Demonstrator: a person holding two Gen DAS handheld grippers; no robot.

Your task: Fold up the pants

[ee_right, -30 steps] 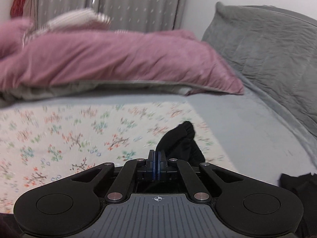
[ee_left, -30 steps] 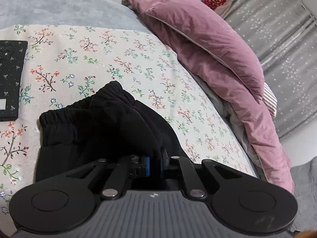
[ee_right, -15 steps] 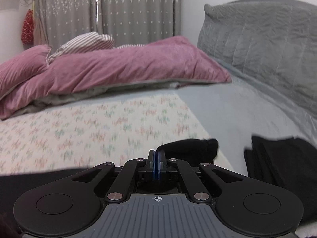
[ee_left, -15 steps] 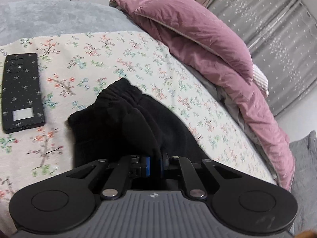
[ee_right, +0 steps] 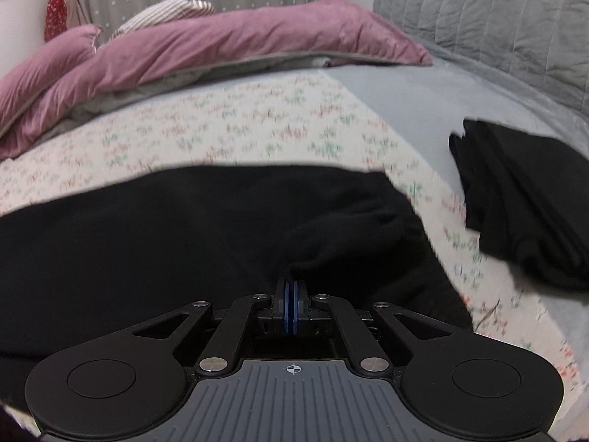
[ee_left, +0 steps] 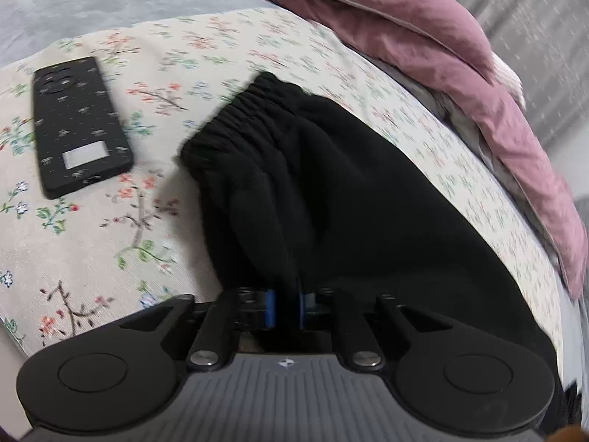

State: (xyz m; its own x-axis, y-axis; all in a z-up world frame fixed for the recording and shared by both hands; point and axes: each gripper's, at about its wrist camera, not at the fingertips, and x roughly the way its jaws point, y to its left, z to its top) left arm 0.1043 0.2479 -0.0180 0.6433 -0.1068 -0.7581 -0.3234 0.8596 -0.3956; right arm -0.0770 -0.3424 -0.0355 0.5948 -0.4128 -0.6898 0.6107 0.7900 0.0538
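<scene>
Two grippers pinch the black fleece pants (ee_left: 331,191) so I can spread them flat on the floral bedsheet (ee_left: 92,228) for folding. My left gripper (ee_left: 286,309) clamps a bunched pleat near the elastic waistband (ee_left: 239,118), centre of its frame; its blue pads are held apart by cloth. My right gripper (ee_right: 291,307) is clenched on a thin fabric edge at lower centre. A black phone (ee_left: 79,125) lies upper left, beside the waistband. A folded dark garment (ee_right: 522,199) sits at right, apart.
</scene>
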